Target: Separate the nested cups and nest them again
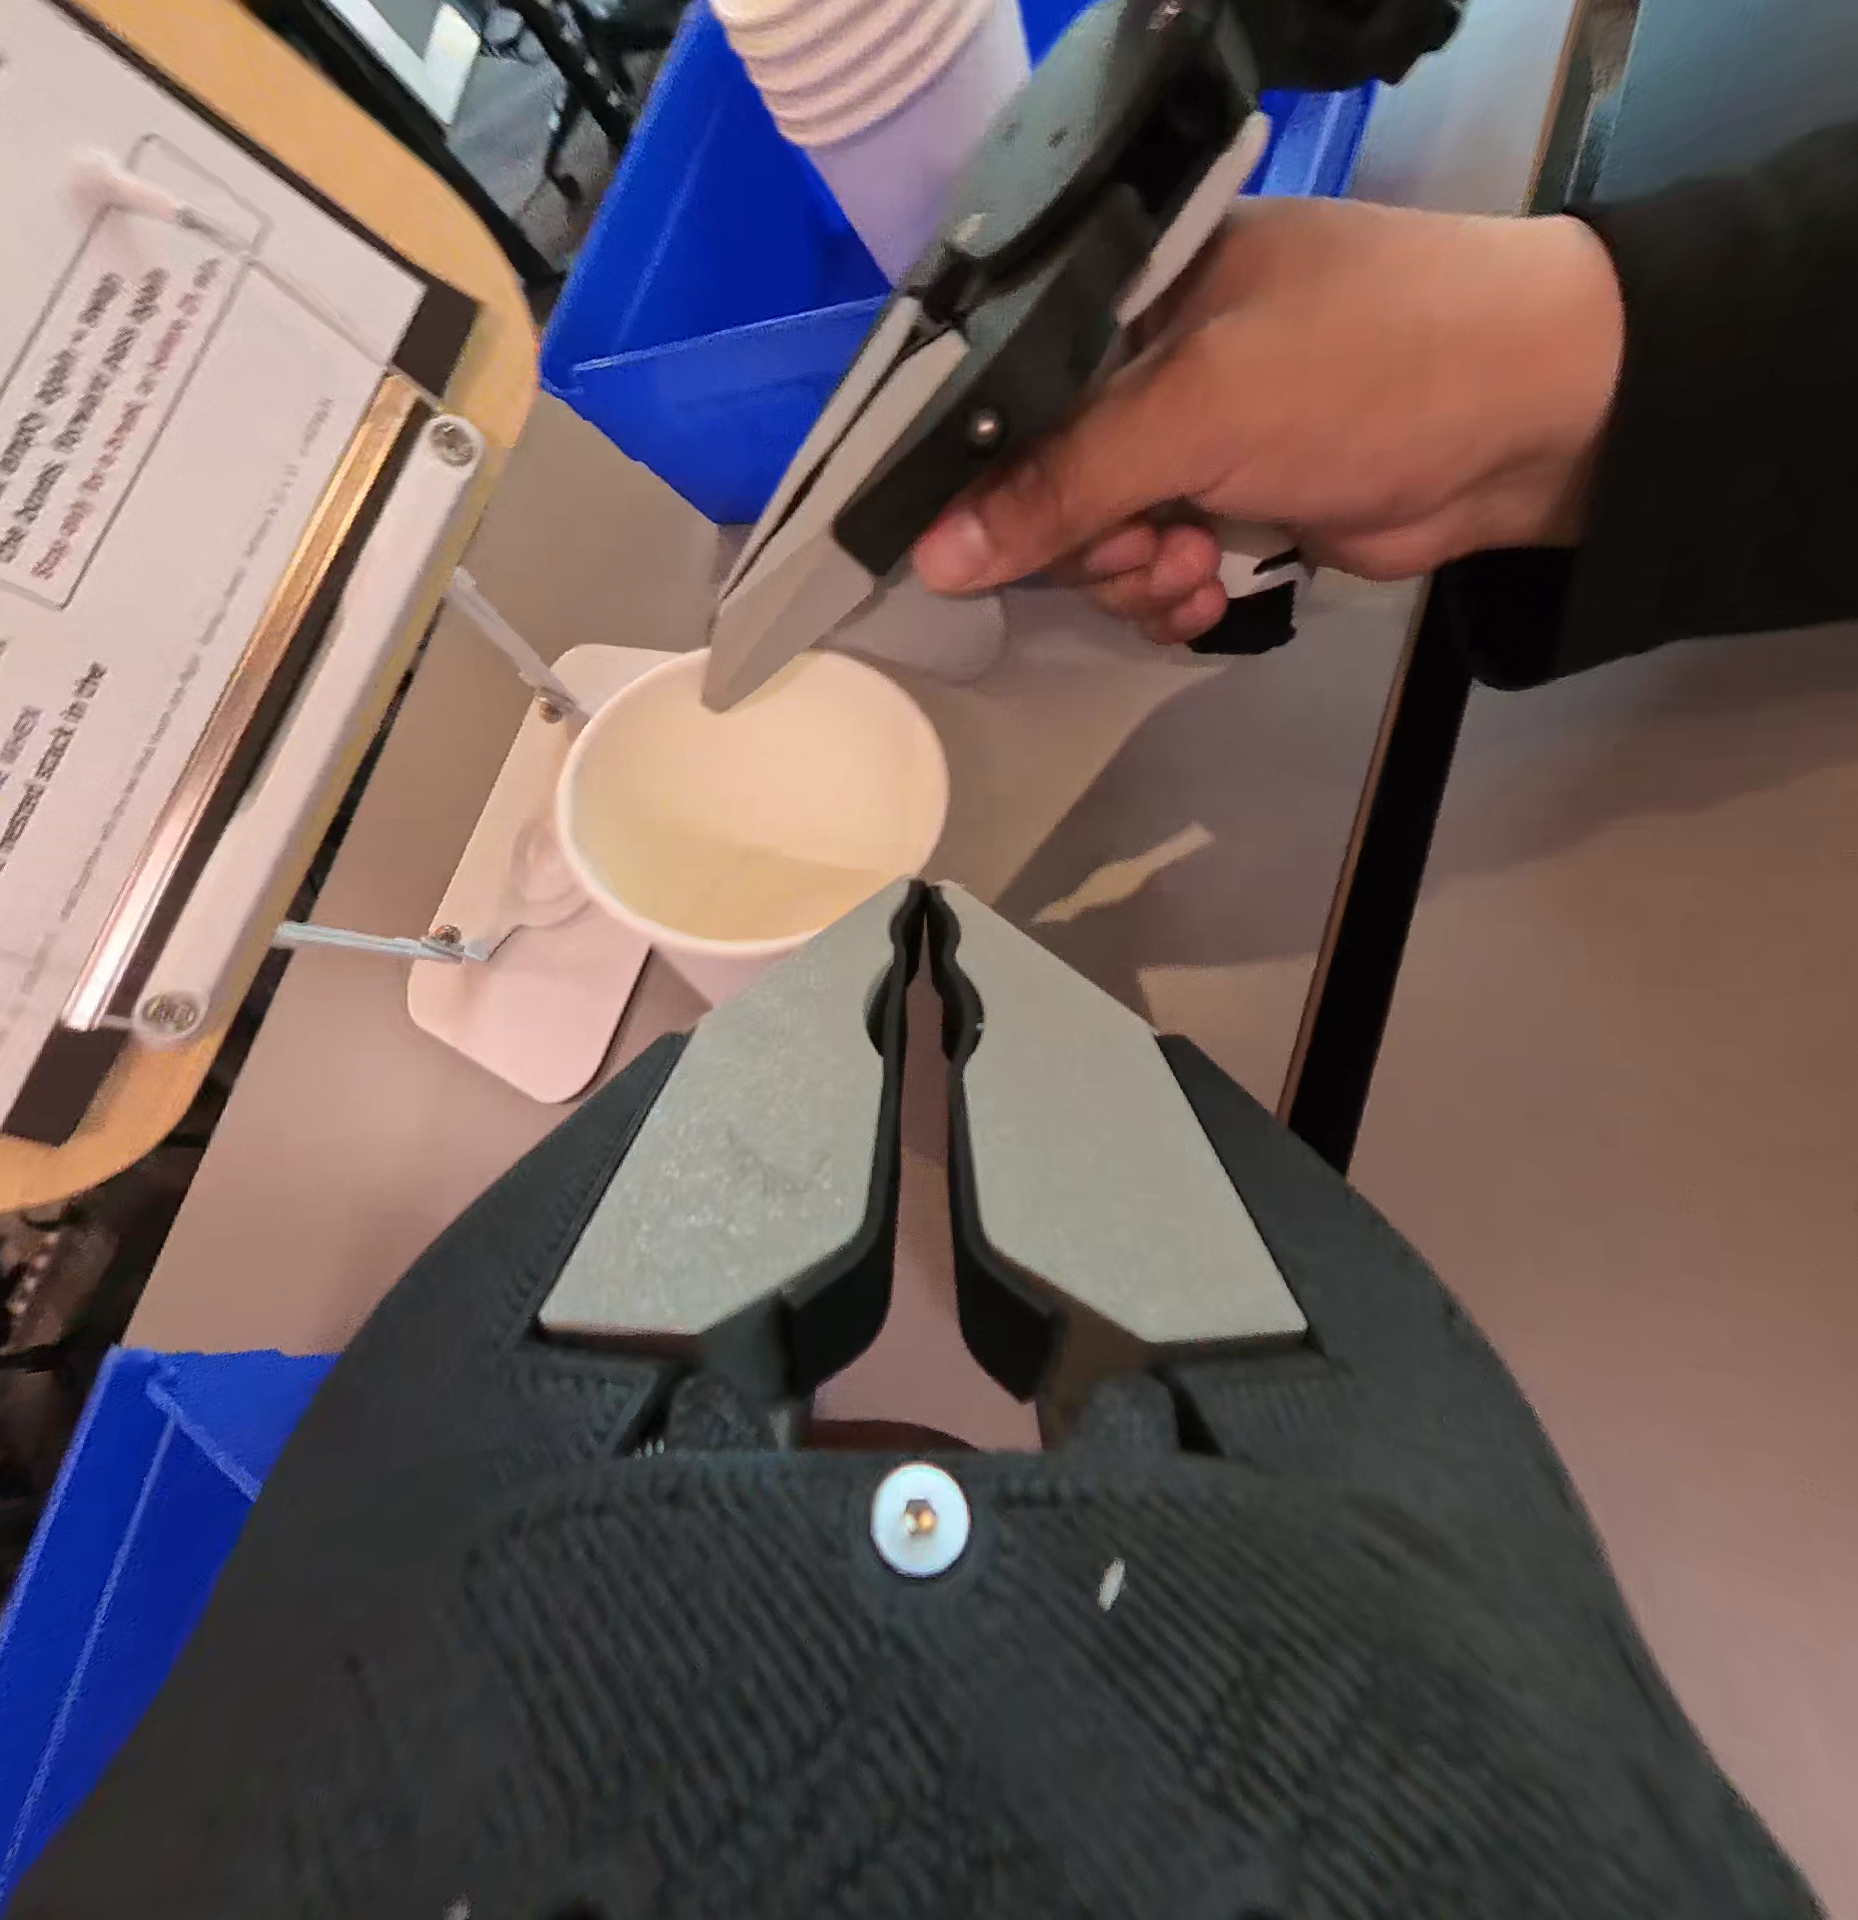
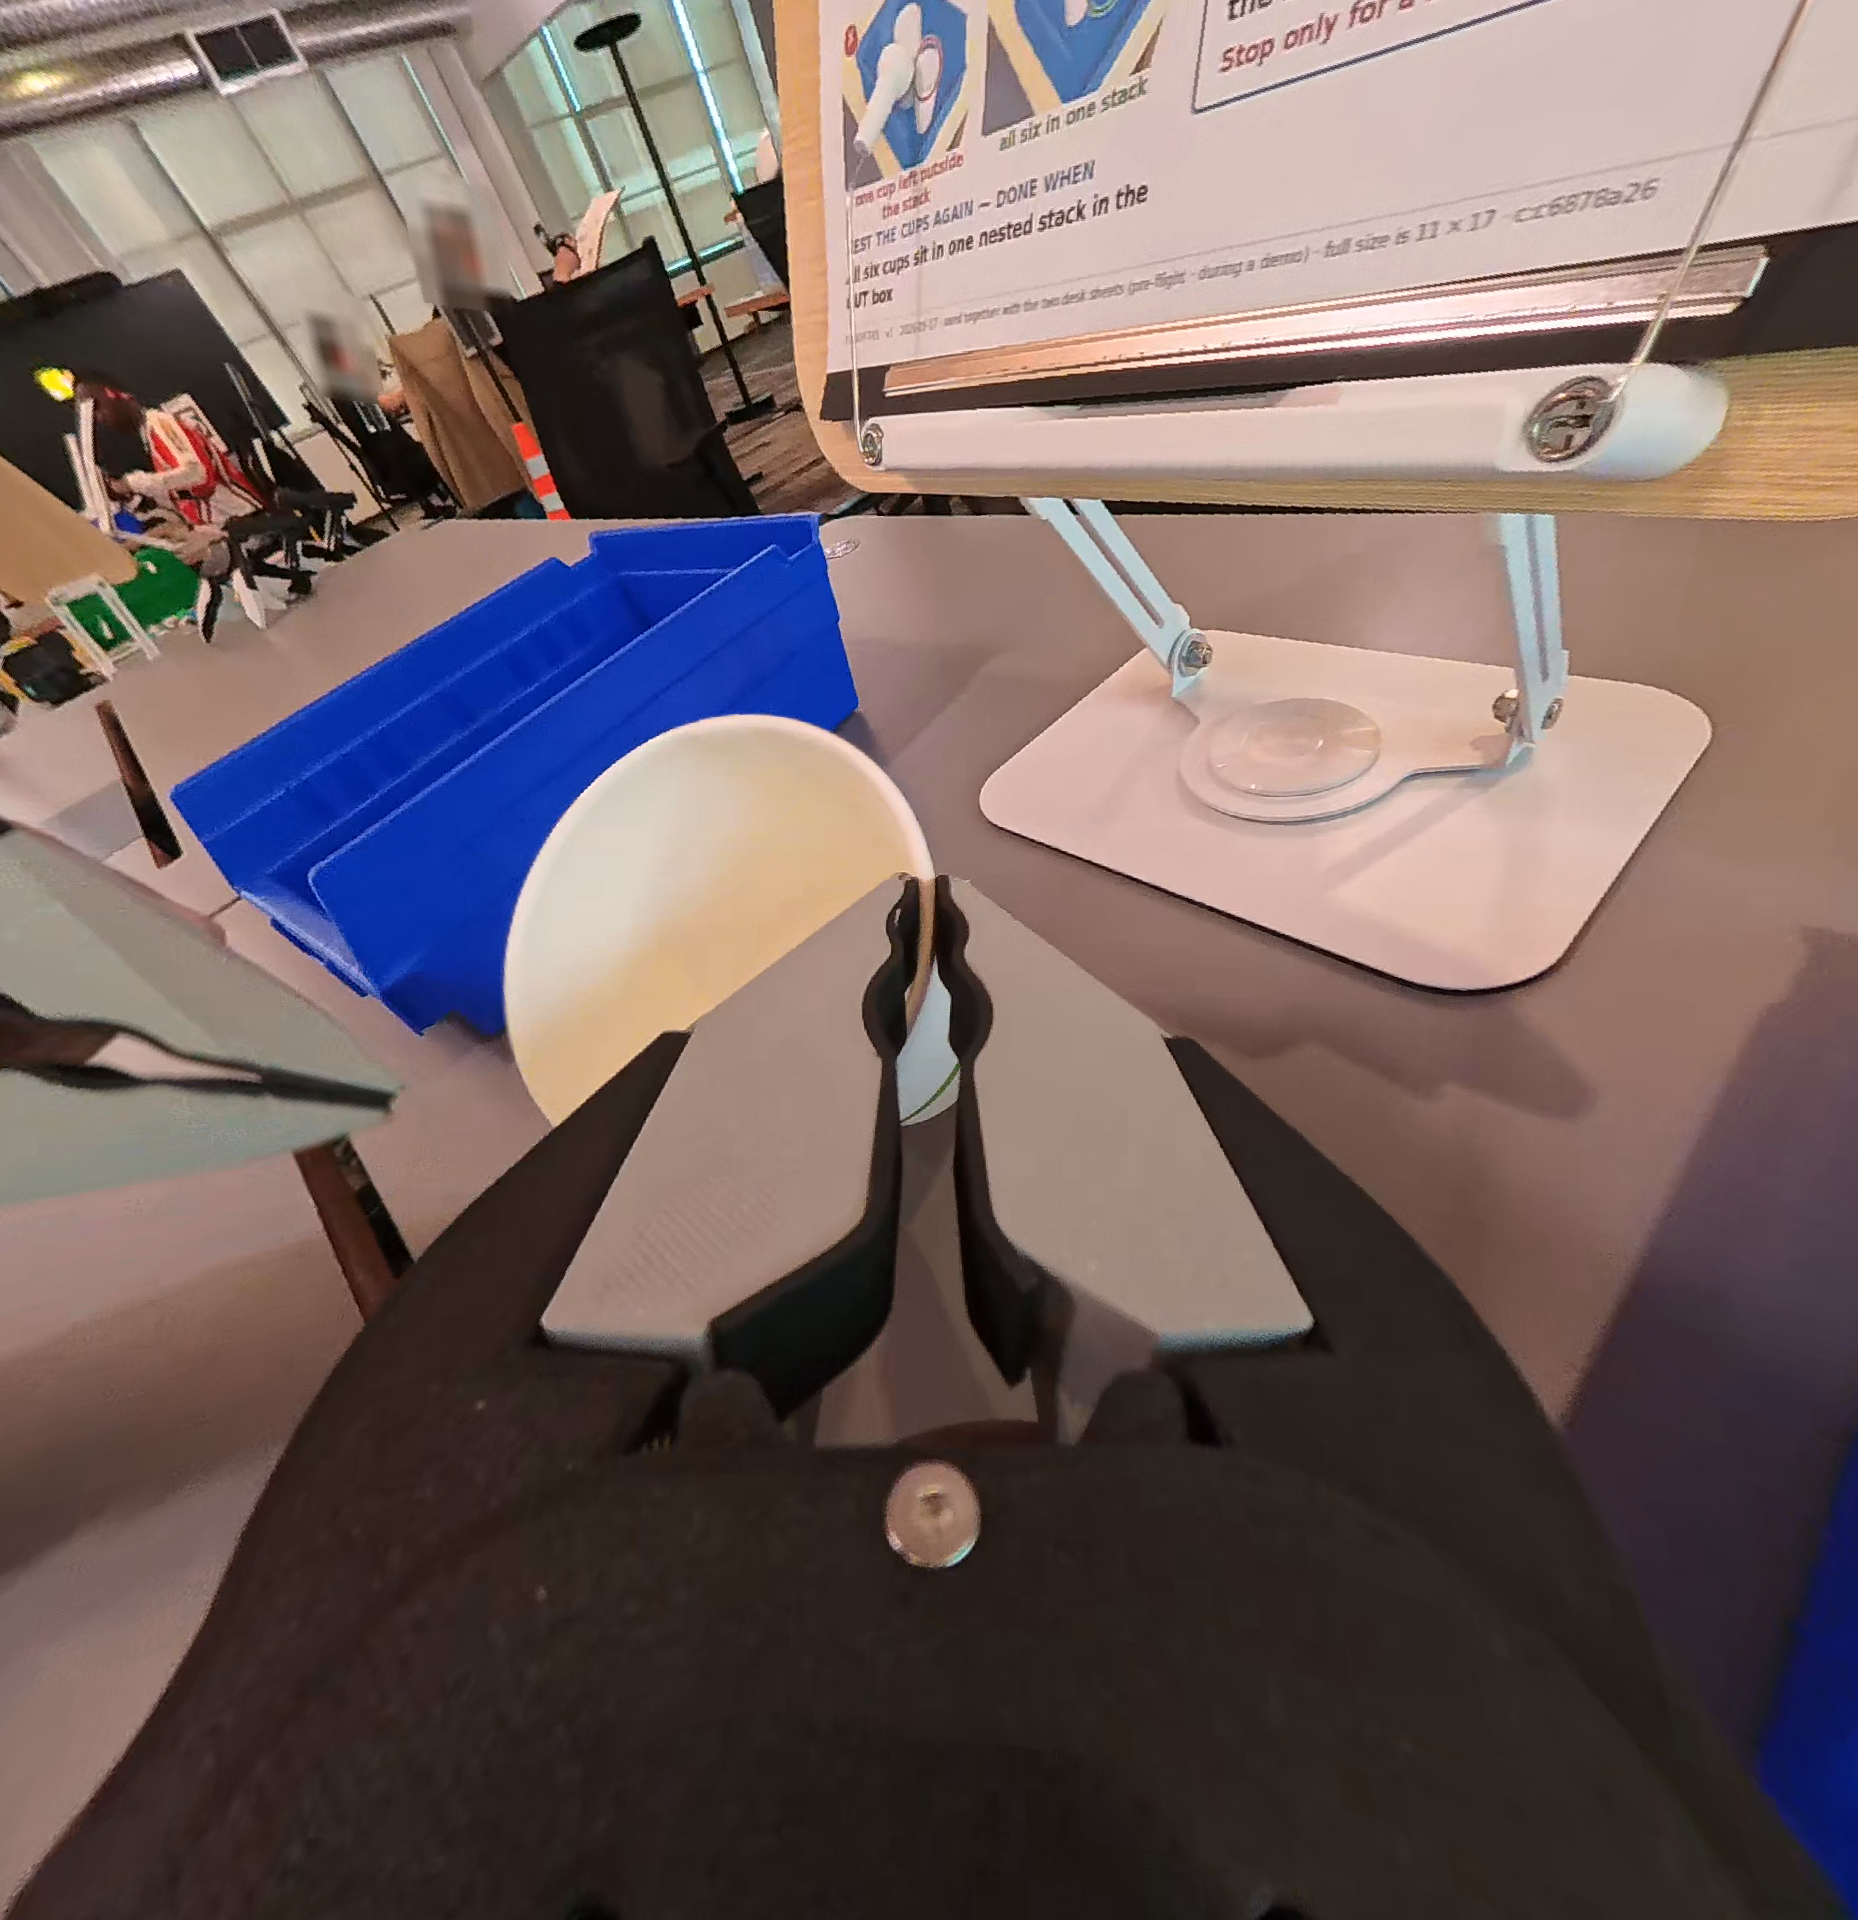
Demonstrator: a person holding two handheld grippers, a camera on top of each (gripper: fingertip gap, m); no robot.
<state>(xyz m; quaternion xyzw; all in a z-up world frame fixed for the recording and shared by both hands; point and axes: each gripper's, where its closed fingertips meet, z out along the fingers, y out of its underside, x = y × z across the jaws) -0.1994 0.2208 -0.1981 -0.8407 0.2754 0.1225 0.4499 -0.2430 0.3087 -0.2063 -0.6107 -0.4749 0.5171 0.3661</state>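
My right gripper (image 2: 926, 891) is shut on the rim of a white paper cup (image 2: 676, 883) with a green stripe, one pad inside the wall and one outside. The cup is tilted, its mouth towards the left. In the left wrist view the right gripper (image 1: 725, 681) pinches the far rim of the cup (image 1: 748, 810). My left gripper (image 1: 925, 891) is shut just in front of the cup's near side, with the near rim hidden behind its fingers. In the right wrist view the left gripper (image 2: 385, 1096) is left of the cup and apart from it. A stack of nested cups (image 1: 863, 114) stands in a blue bin (image 1: 717, 312).
A white stand's base (image 1: 520, 966) (image 2: 1372, 831) lies on the grey table, carrying a tilted board with an instruction sheet (image 1: 177, 520) (image 2: 1320, 208). A blue bin (image 2: 489, 779) sits behind the cup. Another blue bin's corner (image 1: 73, 1558) is at lower left. People and chairs are far behind. The gap from one gripper's tips to the other's is roughly 10 cm.
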